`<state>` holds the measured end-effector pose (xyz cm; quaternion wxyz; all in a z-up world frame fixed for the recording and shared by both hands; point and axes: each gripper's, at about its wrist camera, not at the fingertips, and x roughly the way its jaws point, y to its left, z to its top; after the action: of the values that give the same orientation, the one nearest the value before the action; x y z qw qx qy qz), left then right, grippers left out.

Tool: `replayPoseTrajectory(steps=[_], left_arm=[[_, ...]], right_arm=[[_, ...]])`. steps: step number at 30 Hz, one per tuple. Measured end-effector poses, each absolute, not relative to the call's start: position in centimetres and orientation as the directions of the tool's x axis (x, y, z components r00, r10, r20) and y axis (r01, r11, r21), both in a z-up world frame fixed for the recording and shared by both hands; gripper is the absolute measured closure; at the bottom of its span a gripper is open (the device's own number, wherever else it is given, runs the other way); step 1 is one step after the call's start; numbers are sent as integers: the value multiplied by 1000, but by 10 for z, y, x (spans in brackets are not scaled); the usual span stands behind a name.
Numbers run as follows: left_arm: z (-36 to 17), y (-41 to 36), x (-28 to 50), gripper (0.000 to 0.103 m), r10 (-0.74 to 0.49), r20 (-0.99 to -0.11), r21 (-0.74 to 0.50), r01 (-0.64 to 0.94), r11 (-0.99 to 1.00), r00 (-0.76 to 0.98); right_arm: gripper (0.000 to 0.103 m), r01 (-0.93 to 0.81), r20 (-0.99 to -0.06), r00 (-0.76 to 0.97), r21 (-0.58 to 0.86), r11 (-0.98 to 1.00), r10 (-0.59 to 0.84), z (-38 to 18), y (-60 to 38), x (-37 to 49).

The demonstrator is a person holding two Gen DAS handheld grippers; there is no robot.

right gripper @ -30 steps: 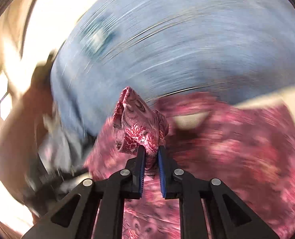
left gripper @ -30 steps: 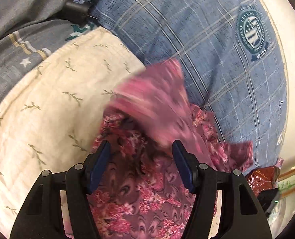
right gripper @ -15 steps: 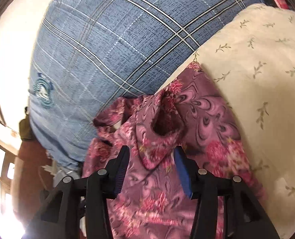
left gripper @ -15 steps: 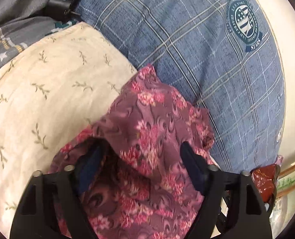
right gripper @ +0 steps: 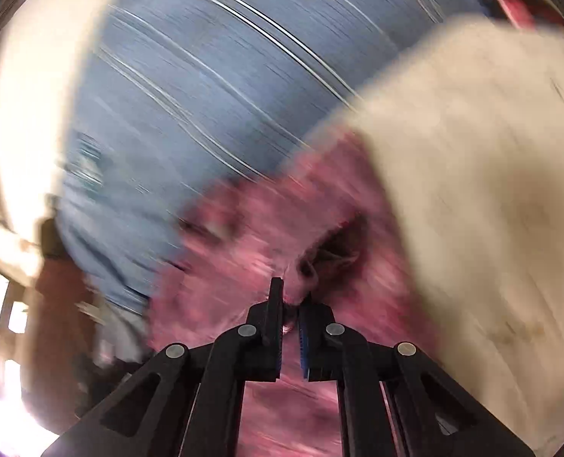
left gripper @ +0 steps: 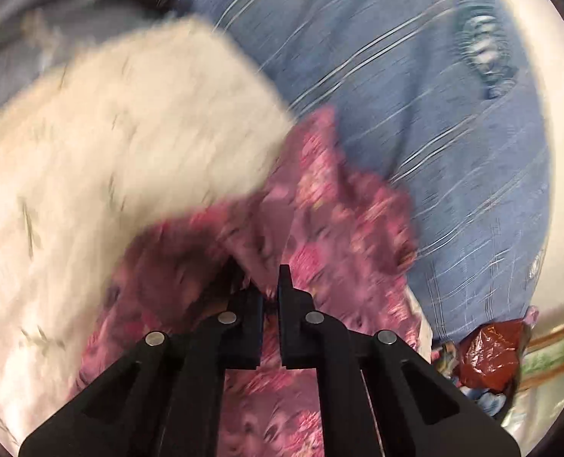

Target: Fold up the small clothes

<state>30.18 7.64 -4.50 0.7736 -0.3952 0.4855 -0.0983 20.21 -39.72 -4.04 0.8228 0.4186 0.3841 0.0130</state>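
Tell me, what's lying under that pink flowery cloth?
The pink flowery cloth overlaps a cream leaf-print cloth and a blue plaid cloth. Whatever is under its middle is covered. Both views are blurred.

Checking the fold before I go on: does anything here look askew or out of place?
The pink floral garment is bunched and crumpled, not flat. It straddles the cream cloth and blue plaid fabric. Left gripper and right gripper each pinch it.
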Motion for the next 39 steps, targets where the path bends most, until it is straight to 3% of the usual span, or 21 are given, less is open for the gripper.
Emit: replayPoseTrajectory(steps=[3,4,5,7,9,10,11,12,15,19,20,22,24,26,31,34,39], left_arm=[[-41,87,301,95,-548,-648,-731,-227,644,530],[-37,88,300,82,-539,-646,-726,-219,652,541],[-34,88,299,64,-527,-644,-721,-208,661,555],[-28,85,299,55,-503,-648,-705,-200,681,572],[-24,80,301,55,-498,-645,-696,-177,696,579],[-23,79,301,55,-487,-650,-685,-174,707,583],[-22,79,302,55,-468,-659,-670,-177,721,589],[-23,81,302,55,-444,-671,-653,-190,733,594],[-31,93,300,59,-422,-685,-654,-245,716,594],[-35,97,300,61,-435,-679,-668,-251,701,592],[-34,98,300,61,-437,-676,-670,-249,699,593],[-35,98,301,61,-440,-672,-677,-254,691,595],[-34,95,302,61,-433,-675,-671,-254,697,597],[-33,92,302,60,-421,-683,-657,-250,711,598],[-32,96,299,61,-404,-678,-659,-265,704,614],[-30,96,297,64,-372,-687,-643,-282,712,624],[-30,98,297,67,-331,-698,-613,-292,734,635]], right_arm=[[88,301,-590,727,733,611,351,-44,-399,183],[81,299,-584,735,735,609,345,-41,-399,183],[66,300,-575,749,736,607,328,-35,-402,182],[58,311,-569,763,739,598,307,-32,-407,188],[58,323,-583,758,723,610,291,-33,-407,199],[63,324,-598,748,707,628,288,-35,-405,205],[91,314,-606,740,694,648,291,-34,-403,209],[95,296,-600,746,688,663,290,-29,-401,212],[96,302,-590,776,657,690,222,-19,-405,205],[97,363,-693,689,584,726,212,-37,-405,210],[89,369,-703,690,547,751,173,-26,-402,206],[87,396,-700,709,491,776,82,-5,-400,200],[77,312,-598,794,549,775,104,25,-394,199],[43,238,-562,813,560,793,152,39,-382,211],[42,-21,-642,665,493,870,381,40,-292,298],[42,-120,-686,574,470,874,447,24,-233,343],[44,-176,-796,480,325,929,369,-9,-167,407]])
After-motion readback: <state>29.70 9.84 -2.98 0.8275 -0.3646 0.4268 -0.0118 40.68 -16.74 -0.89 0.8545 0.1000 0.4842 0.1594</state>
